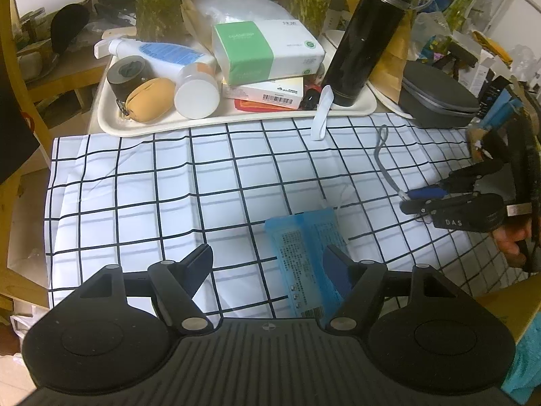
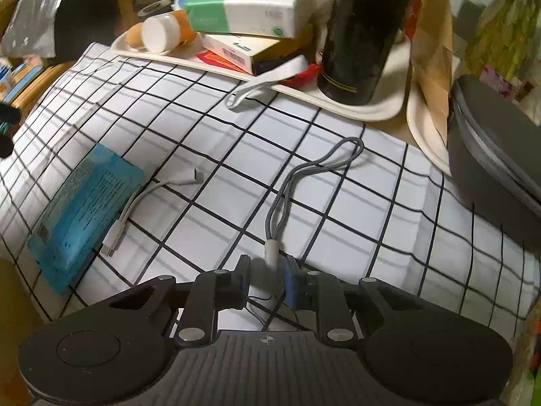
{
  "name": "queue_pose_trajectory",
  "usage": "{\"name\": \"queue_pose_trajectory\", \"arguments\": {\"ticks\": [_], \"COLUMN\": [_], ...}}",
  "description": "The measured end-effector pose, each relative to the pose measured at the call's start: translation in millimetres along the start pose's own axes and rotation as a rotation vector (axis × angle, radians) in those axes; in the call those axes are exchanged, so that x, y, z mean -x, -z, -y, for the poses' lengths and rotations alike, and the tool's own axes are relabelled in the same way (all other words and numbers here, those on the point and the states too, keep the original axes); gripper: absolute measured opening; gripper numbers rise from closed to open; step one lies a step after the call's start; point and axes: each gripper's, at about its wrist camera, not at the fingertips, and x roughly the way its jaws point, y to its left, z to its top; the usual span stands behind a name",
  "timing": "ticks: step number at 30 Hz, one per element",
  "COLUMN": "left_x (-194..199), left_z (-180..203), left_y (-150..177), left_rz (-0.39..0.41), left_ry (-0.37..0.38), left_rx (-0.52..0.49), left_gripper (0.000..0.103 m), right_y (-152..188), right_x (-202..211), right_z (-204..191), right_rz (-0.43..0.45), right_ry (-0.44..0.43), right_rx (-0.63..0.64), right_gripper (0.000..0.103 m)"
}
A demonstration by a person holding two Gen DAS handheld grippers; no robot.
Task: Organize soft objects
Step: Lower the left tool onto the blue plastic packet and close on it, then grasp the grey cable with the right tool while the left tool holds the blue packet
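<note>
A blue soft pack [image 1: 304, 243] [image 2: 84, 203] lies on the checkered cloth [image 1: 152, 186]. My left gripper [image 1: 267, 252] hovers open just above it, the right finger over the pack and nothing between the pads. A short white cable [image 2: 135, 206] lies beside the pack. A grey braided cable [image 2: 304, 172] [image 1: 382, 155] loops across the cloth. Its white plug end sits between the narrowly spaced jaws of my right gripper [image 2: 267, 264] [image 1: 410, 199], with a small gap showing on each side of the plug.
A cream tray [image 1: 111, 125] at the back holds a black flask [image 1: 365, 40], a green-and-white tissue box [image 1: 267, 50], bottles and a tan pouch [image 1: 152, 99]. A white strap [image 1: 321, 118] hangs over its rim. A grey hard case [image 2: 490, 169] stands at the right.
</note>
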Motion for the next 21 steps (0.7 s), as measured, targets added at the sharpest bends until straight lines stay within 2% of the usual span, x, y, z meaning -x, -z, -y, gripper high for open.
{"name": "queue_pose_trajectory", "arguments": {"ticks": [5,8,16,21], "left_x": [-9,-13,-31,-47], "left_z": [3,6,5,2], "left_y": [0,1,-2,-10], "left_rz": [-0.033,-0.041,-0.103,-0.144], "left_ry": [0.004,0.005,0.056,0.099], "left_rx": [-0.019,-0.039,-0.029,-0.015], "left_gripper": [0.071,0.071,0.072,0.077], "right_y": [-2,-1,3,1], "right_x": [-1,-1,4,13], "right_z": [0,0,-2,-3], "right_rz": [-0.011,-0.005,-0.011,0.010], "right_ry": [0.013,0.020,0.022,0.021], "right_rx": [-0.023,-0.014,0.012,0.019], "right_gripper": [0.020,0.010,0.010,0.010]}}
